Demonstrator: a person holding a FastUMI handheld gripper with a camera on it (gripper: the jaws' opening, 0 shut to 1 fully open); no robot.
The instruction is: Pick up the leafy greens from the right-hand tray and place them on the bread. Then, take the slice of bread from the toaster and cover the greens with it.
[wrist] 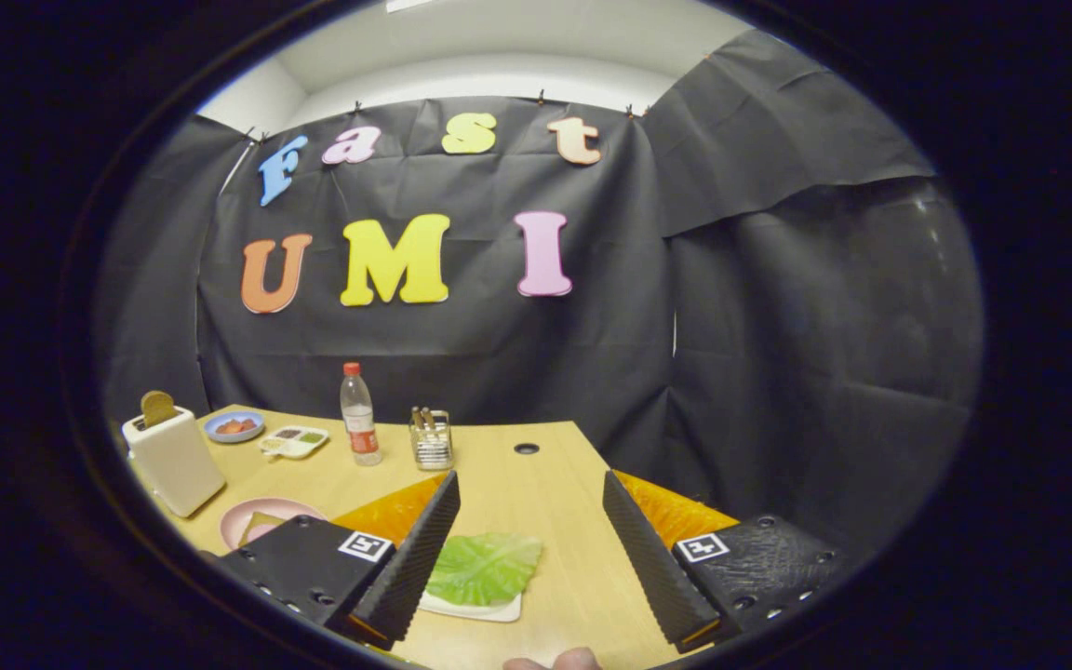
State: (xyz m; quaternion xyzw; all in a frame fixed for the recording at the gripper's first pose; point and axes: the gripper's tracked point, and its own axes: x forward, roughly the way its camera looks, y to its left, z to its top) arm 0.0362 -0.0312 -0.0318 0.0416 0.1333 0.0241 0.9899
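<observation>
jaws: spread wide, released, grasping nothing | flat green lettuce leaf on small white tray, between them nearer left finger, long axis crosswise | wooden bench

Gripper: two long ribbed wedge fingers, wide apart. Textured blocky bases behind them with screws, each topped by a square black-and-white marker tag. Orange panels beside the tags. Possibly a fingertip below the gripper.
</observation>
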